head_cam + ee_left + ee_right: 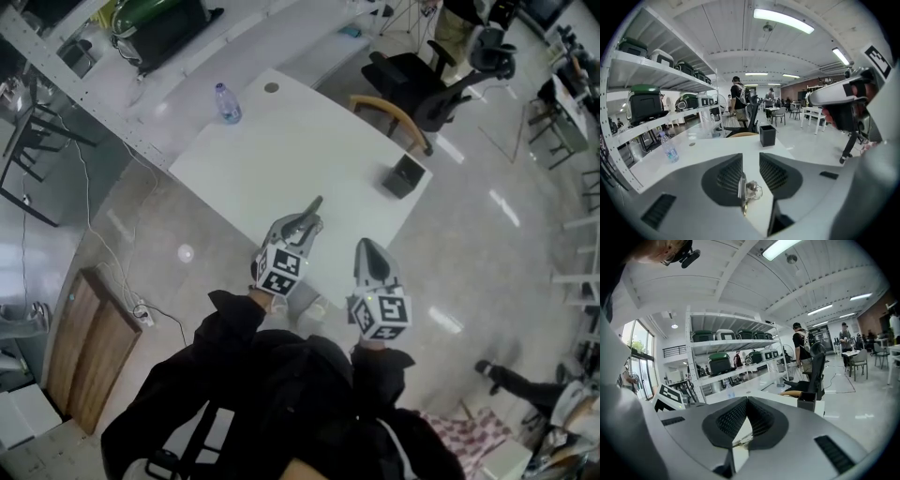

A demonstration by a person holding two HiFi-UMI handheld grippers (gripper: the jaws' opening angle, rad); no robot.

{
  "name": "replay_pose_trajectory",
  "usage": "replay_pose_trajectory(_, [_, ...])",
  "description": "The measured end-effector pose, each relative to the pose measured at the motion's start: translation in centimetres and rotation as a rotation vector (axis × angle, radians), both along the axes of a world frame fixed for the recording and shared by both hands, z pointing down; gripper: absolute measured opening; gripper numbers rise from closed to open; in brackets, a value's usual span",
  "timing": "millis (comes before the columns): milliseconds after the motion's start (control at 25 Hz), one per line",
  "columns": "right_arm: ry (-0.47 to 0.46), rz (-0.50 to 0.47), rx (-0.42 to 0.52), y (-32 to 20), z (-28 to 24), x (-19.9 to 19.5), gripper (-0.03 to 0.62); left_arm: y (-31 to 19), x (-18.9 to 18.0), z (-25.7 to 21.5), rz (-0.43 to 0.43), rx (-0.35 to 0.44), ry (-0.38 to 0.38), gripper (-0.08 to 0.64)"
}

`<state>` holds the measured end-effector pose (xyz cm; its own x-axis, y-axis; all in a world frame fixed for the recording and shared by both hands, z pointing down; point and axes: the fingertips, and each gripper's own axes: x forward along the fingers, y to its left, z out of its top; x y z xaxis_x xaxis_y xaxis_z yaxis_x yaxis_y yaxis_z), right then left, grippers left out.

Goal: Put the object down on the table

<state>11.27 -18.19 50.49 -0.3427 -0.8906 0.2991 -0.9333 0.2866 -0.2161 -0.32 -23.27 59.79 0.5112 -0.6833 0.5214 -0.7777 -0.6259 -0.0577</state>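
Observation:
A small shiny metal object with a ring (750, 190) sits low between the jaws of my left gripper (751, 157). The jaws stand a narrow gap apart and pinch it near their base. In the head view the left gripper (314, 208) hangs over the near edge of the white table (281, 150), and the object itself is too small to make out. My right gripper (364, 247) is beside it, to the right, over the same edge. In its own view the right gripper (746, 400) has its jaws meeting at the tips with nothing held.
A water bottle (228, 103) stands at the table's far left. A black open box (405, 175) stands near the right corner. Behind the table are a wooden chair back (394, 117) and black office chairs (422, 80). Shelving with cases (644, 101) lines the left.

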Motion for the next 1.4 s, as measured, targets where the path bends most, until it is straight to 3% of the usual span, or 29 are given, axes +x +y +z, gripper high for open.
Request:
replay_pose_trajectory(280, [0.004, 0.000, 0.054, 0.1, -2.4, -0.4, 0.003, 0.2, -0.8, -6.3, -0.057, 0.086, 0.121, 0.067])
replay_pose_trajectory(480, [0.004, -0.007, 0.097, 0.1, -3.8, -0.6, 0.003, 0.6, -0.8, -9.9, -0.047, 0.155, 0.195, 0.022])
replay_pose_trajectory(1400, [0.016, 0.020, 0.197, -1.7, -7.3, -0.4, 0.003, 1.4, -0.6, -16.5, -0.022, 0.312, 0.276, 0.002])
